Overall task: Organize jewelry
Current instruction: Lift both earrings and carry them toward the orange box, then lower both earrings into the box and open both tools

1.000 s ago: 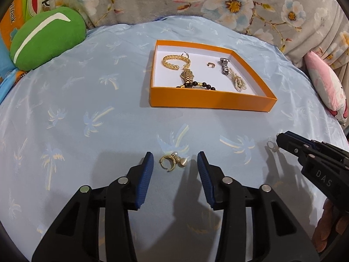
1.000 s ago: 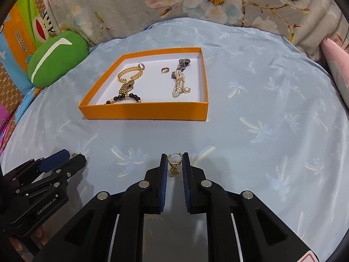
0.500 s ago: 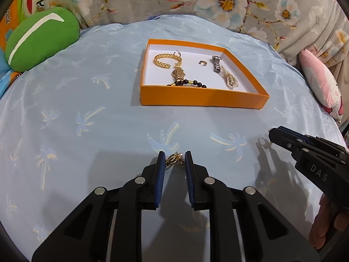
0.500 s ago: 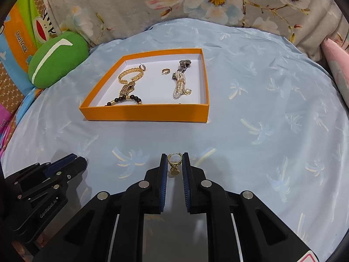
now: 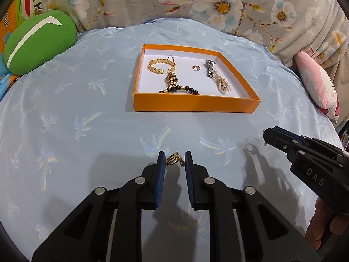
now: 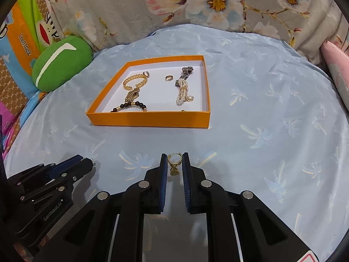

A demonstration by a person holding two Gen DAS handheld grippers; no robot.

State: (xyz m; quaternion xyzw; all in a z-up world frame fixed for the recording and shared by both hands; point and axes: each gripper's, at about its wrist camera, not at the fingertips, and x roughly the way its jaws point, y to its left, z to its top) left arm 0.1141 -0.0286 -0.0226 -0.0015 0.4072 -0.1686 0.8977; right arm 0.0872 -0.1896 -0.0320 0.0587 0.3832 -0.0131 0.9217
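Observation:
An orange box with a white floor sits mid-bed; it also shows in the right wrist view. Inside lie a gold chain bracelet, a gold watch with black beads, a small ring and a pearl bracelet. My left gripper is shut on a gold earring, held above the sheet before the box. My right gripper is shut on a gold hoop earring with a heart charm. Each gripper shows at the other view's edge.
A light blue sheet with palm prints covers the bed. A green cushion lies far left, a pink plush at the right, and a floral blanket behind the box.
My left gripper closed on the gold earring and lifted it off the sheet. The right gripper kept hold of its hoop earring and barely moved.

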